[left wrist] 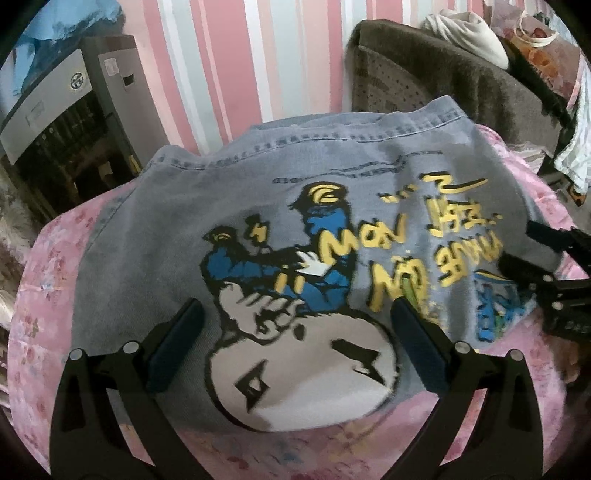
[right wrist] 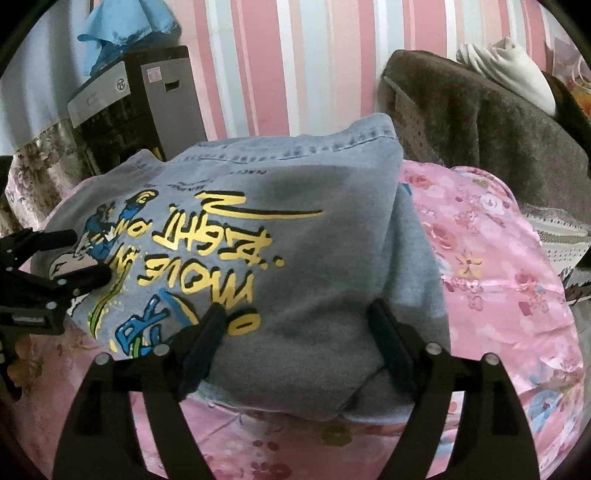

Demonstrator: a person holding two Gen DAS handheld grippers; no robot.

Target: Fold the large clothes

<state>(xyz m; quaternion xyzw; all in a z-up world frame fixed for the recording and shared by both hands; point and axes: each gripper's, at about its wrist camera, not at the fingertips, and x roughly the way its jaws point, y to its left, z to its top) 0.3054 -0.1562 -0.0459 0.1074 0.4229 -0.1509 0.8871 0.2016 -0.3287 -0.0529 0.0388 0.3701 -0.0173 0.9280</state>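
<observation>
One folded grey-blue sweatshirt (right wrist: 325,236), lying on a pink floral bedspread (right wrist: 491,258). Yellow print, upside down, partly legible: "MOVE", "RIGHT". Two grippers: left gripper (left wrist: 295,317) jaws wide apart, nothing between them, poised over the print; right gripper (right wrist: 295,317) jaws spread, straddling the near fold, pads not pressing.

A wall (right wrist: 295,62) papered in vertical pink, white and pale blue-grey stripes is seen behind the work surface, which is covered by a pink floral sheet (right wrist: 491,258). At left, a grey and black cabinet-like appliance (left wrist: 70,122) is placed against the wall, with blue cloth (right wrist: 125,26) above it. At right, a brown fuzzy blanket (right wrist: 480,125) is draped over furniture, with a white bundle (right wrist: 513,70) resting on top.
</observation>
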